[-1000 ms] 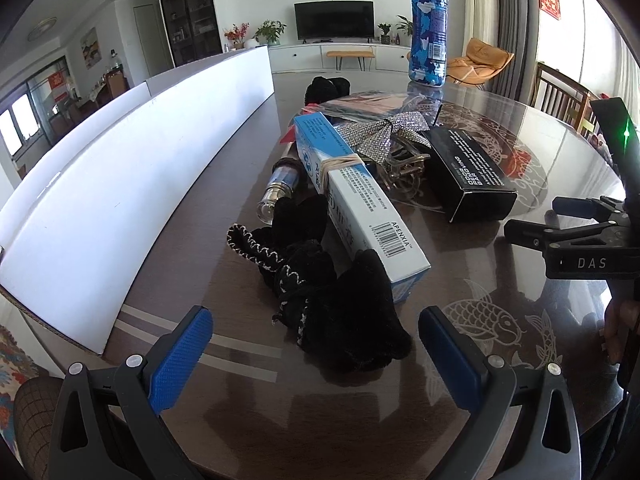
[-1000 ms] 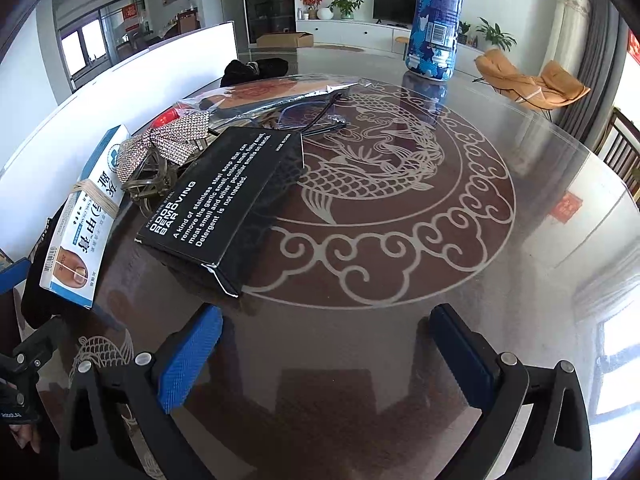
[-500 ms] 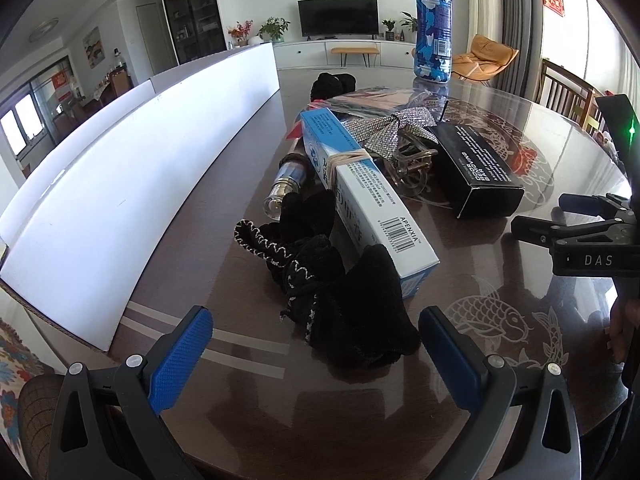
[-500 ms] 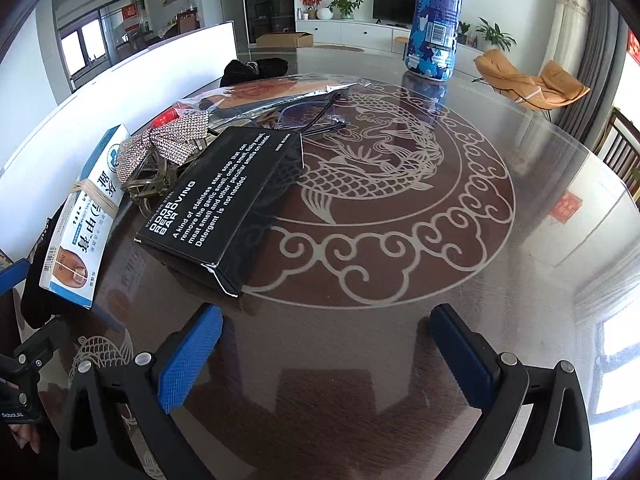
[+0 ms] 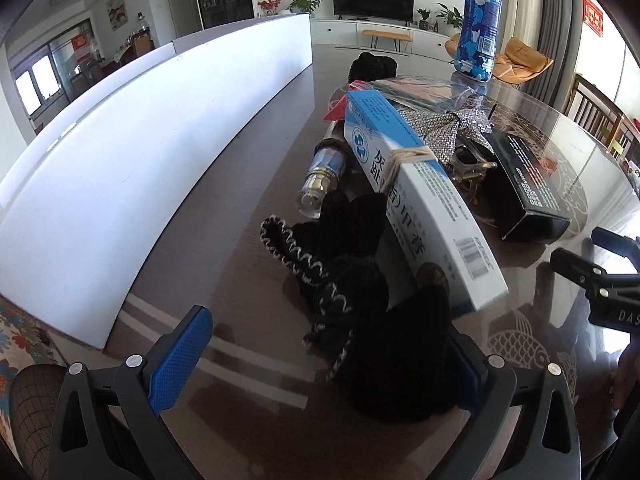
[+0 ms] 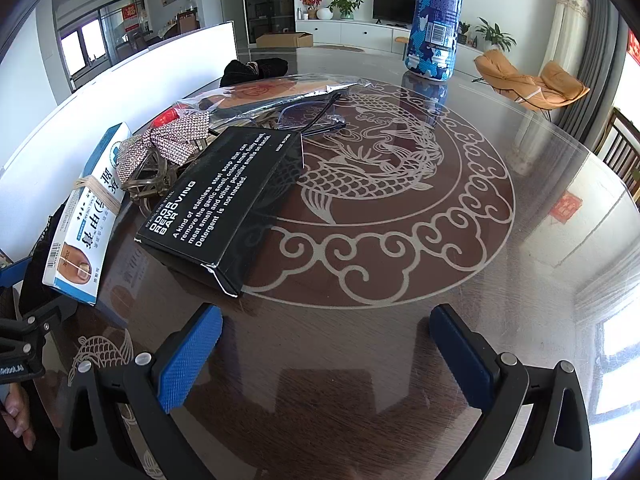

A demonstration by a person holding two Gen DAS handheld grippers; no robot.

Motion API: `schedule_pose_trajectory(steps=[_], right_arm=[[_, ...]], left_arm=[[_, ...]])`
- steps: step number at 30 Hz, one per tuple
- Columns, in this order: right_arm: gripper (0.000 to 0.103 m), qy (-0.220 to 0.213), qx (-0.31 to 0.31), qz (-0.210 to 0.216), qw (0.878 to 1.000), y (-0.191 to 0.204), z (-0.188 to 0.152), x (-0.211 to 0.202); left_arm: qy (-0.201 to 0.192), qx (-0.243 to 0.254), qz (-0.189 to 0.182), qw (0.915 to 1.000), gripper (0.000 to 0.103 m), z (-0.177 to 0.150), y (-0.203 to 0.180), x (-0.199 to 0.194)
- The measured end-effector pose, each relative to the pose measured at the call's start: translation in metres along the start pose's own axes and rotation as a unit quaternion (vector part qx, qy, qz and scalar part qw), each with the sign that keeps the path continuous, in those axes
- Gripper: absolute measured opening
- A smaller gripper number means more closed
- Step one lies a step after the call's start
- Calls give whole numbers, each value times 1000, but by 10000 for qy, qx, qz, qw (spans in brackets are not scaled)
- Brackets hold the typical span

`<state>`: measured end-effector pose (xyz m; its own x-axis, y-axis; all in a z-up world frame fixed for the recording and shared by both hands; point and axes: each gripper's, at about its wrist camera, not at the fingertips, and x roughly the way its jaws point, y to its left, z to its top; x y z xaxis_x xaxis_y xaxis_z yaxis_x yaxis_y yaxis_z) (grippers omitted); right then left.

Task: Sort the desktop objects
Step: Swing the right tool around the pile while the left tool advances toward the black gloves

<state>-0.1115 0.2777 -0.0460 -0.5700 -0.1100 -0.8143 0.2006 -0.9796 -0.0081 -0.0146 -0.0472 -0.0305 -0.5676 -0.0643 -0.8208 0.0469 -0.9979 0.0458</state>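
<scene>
The left gripper (image 5: 320,352) is spread wide, its two blue pads on either side of the near end of a black knitted glove (image 5: 360,304) that lies on the dark glass table (image 5: 240,200); the glove's bulk hides the right-hand pad, and I cannot tell whether either pad touches it. The white-and-blue carton (image 5: 416,200), bound by one rubber band, is the landmark: the glove lies just left of it and partly under its near end, which is propped up off the table. Left of the carton's middle one small clear bottle with a gold cap (image 5: 324,184) lies on its side, touching the glove's far edge. Right of the carton sit one sparkly bow clip (image 5: 440,132) and one black box (image 6: 224,208), which lies flat with its near corner pointing at the right gripper (image 6: 324,356). That gripper is also released, hovering over bare glass with nothing between its pads. Beyond the black box lie one pair of thin-framed glasses (image 6: 316,116) and one clear plastic packet (image 6: 272,94), then a second black bundle (image 6: 252,70). Farthest from the carton, one blue camouflage bottle (image 6: 434,20) stands upright. A long white board (image 5: 120,152) stands along the table edge, well left of the carton
</scene>
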Motion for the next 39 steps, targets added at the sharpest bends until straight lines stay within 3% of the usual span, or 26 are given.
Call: schedule_pose_trajectory(steps=[5,10,18,23,30,39], right_arm=[[103,-24,50,22,10000,-1,0,-1],[103,-128,484,81,9987,-18,-8,-10],[103,-152,615,-1,9980,-26,-26,-23],[103,-51,448,-233,9987,-19,-26,-20],[103,-20,392,-292,9988,-18,-27,-21],[103,-21,392,-291,9988,-18,-27,-21]], left_arm=[[115,171,-75,9998,103,37,-21,24],[101,474,40,9988,103,67,-49,41],[-79,1369,-105,9905,103,92,-101,53],[-214,1296,-396,9905,103,58,-72,34],[21,416,-703,9967,103,46,-8,37],[0,474,-601,9971,103,43,-9,38]])
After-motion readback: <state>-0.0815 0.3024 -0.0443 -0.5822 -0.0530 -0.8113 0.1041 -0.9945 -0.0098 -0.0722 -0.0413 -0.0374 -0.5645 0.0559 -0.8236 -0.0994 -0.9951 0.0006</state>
